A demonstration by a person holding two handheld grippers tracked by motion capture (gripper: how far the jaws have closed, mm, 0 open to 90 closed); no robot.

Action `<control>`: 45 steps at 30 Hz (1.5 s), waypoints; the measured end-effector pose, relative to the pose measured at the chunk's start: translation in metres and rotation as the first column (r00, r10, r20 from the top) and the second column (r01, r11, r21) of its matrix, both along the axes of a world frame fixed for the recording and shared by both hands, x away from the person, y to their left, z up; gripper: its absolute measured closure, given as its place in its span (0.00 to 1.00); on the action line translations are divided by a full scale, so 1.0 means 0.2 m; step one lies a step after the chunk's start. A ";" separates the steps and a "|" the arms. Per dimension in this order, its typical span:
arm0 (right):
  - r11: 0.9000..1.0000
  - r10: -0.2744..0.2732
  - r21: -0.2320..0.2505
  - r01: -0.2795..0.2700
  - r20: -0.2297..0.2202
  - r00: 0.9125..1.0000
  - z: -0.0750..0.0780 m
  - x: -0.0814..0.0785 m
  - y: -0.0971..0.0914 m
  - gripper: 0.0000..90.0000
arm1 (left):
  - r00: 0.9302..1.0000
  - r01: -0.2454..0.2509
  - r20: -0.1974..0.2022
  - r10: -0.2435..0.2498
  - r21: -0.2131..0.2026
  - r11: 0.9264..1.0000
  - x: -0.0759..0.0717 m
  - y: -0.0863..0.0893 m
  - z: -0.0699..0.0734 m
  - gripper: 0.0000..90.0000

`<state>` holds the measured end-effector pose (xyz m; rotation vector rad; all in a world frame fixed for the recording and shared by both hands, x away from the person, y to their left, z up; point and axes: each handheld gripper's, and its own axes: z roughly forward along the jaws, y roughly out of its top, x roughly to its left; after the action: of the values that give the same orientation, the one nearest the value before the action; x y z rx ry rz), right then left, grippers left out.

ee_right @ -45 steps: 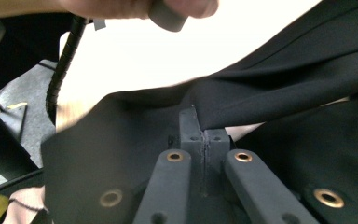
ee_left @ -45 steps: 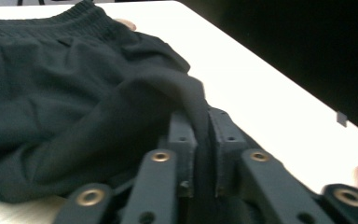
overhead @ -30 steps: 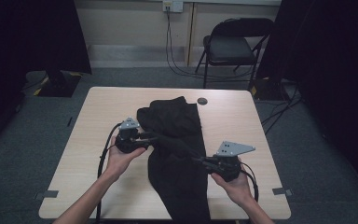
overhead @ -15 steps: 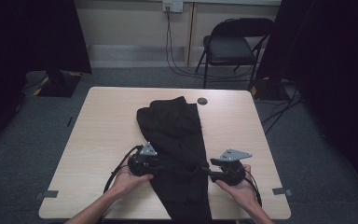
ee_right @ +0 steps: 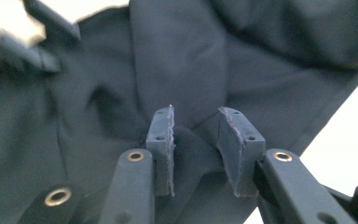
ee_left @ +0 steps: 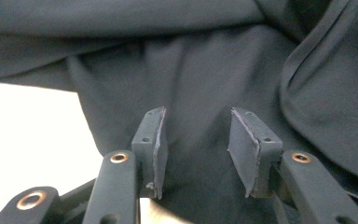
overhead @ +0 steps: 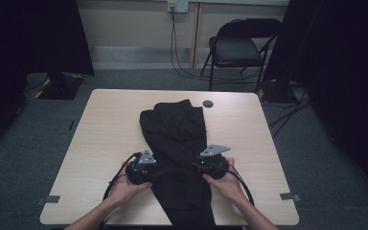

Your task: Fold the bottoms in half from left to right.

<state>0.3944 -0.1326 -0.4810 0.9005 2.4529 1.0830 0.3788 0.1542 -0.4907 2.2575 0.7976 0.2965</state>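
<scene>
A black garment (overhead: 177, 129) lies lengthwise down the middle of the wooden table (overhead: 110, 129), its lower end hanging over the near edge. My left gripper (overhead: 160, 170) rests at its left edge and points right. Its jaws stand open over smooth cloth (ee_left: 205, 70), after widening slightly, and the left gripper (ee_left: 196, 114) pads do not press on it. My right gripper (overhead: 194, 167) faces it from the garment's right edge. The right gripper (ee_right: 196, 112) jaws have just been closing. A raised fold of cloth (ee_right: 193, 154) sits between them, and a gap still shows between the pads.
A small dark round disc (overhead: 208, 103) lies on the table beyond the garment. A folding chair (overhead: 242, 48) and cables stand behind the table, with dark curtains on both sides. Bare tabletop lies left and right of the garment.
Both hands came down and toward the near edge, from the garment's middle to its lower part. The grippers now face each other across the cloth, closer together.
</scene>
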 end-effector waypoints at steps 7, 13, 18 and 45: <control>0.999 0.042 -0.025 -0.042 -0.021 0.999 -0.06 -0.08 -0.02 0.76 | 1.000 -0.012 -0.004 0.012 0.009 1.000 -0.02 0.07 0.00 0.63; 0.996 0.082 -0.022 -0.084 -0.074 0.994 -0.05 -0.20 -0.06 0.75 | 0.997 0.043 -0.063 -0.043 0.006 0.999 -0.07 0.08 0.02 0.63; 0.996 0.085 0.003 -0.085 -0.070 0.994 0.00 -0.20 -0.06 0.61 | 0.998 -0.010 -0.058 0.007 -0.039 0.999 0.00 0.11 0.09 0.63; 0.972 -0.218 0.074 0.221 -0.045 0.975 -0.04 0.75 0.05 0.82 | 0.968 -0.250 -0.036 0.248 -0.145 0.957 0.76 0.04 0.05 0.90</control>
<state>0.5453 -0.1222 -0.4891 1.1945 2.2855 1.0981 0.5315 0.1615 -0.4816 2.0245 1.0808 0.3232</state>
